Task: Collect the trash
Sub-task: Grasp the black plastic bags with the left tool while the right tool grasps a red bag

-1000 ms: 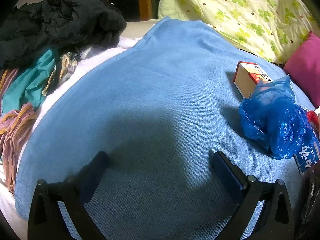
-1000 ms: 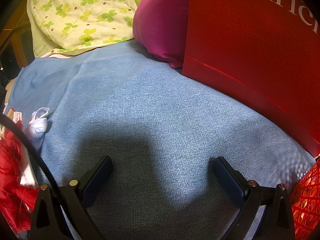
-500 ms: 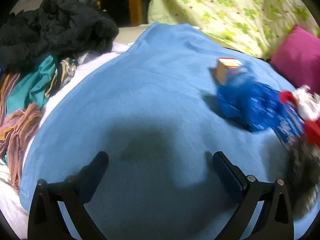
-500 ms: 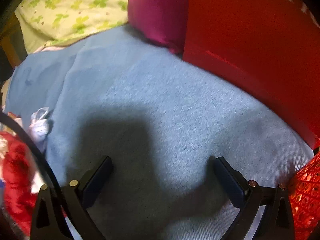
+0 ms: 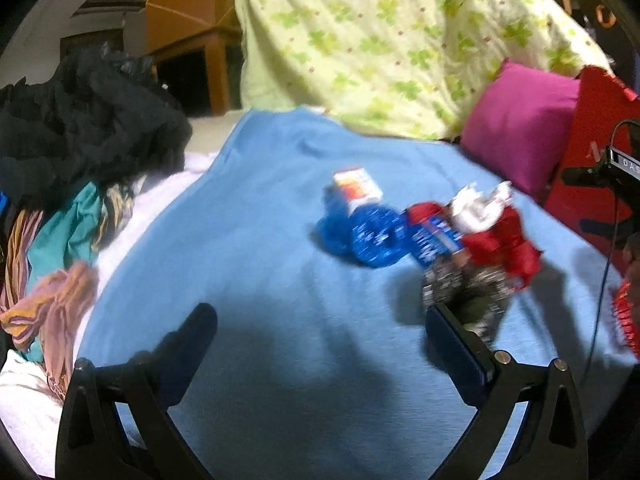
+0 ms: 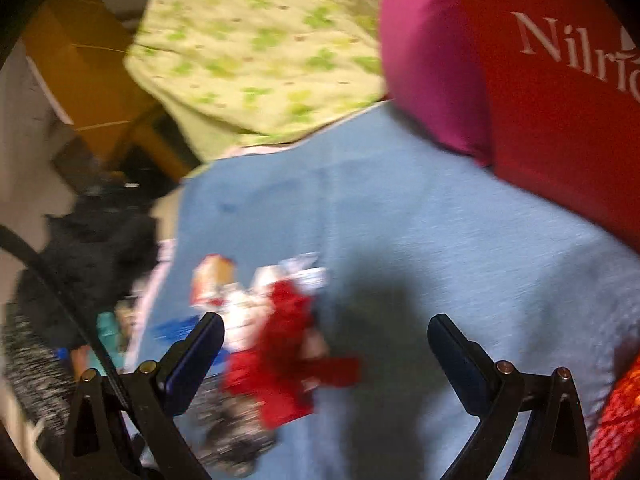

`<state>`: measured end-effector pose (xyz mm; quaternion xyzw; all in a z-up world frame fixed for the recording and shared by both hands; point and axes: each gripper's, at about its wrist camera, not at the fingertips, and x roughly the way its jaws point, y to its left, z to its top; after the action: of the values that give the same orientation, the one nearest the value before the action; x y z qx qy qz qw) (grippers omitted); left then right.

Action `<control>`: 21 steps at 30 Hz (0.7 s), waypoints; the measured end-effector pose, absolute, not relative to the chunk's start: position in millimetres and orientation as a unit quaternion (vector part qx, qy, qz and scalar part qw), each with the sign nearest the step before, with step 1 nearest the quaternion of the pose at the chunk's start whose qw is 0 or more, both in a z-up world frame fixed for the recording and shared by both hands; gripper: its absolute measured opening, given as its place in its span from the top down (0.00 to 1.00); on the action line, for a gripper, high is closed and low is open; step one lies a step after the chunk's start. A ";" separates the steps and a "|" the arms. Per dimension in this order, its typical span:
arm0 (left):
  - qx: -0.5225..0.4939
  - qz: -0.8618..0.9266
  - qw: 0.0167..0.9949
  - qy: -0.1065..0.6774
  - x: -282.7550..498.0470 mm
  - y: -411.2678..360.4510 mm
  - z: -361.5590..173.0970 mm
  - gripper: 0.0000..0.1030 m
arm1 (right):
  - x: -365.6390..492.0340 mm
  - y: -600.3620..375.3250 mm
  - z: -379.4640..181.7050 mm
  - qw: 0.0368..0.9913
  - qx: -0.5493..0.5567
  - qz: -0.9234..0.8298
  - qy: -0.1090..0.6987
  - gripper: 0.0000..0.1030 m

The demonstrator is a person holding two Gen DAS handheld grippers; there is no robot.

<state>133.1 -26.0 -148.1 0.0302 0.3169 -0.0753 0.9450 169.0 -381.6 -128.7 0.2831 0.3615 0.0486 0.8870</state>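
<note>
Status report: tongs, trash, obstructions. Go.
Left tongs open, empty. Right tongs open, empty. Trash pile untouched on blue blanket. Nothing blocking.

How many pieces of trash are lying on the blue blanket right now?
About 5, clustered: small box farthest, blue bag, red-blue packet, white-red wrapper, dark patterned bag nearest. Blur may hide more.

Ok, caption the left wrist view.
Open left tool hovers over blue blanket, facing a blurred trash pile.

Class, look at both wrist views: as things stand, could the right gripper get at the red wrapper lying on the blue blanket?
Probably yes. The right gripper is open, and the red wrapper lies uncovered on the blue blanket just ahead of its left finger. Nothing stands between them, though blur hides how near it is.
</note>
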 end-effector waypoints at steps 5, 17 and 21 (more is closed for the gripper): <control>0.039 -0.111 0.940 0.321 126.0 -45.6 -145.1 0.00 | 166.7 -361.9 -140.9 0.868 0.304 0.098 0.379 0.25; 0.041 -0.214 0.899 0.379 148.2 -97.6 -177.1 0.01 | 215.1 -317.7 -190.3 0.845 0.248 0.080 0.466 0.52; 0.046 -0.252 0.878 0.404 157.7 -115.0 -187.7 0.28 | 219.3 -317.7 -193.4 0.851 0.235 0.070 0.465 0.65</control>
<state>157.7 -115.0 -187.7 0.0461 0.4036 -0.2517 0.8784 219.3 -317.7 -193.4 0.2352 0.4647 0.0703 0.8508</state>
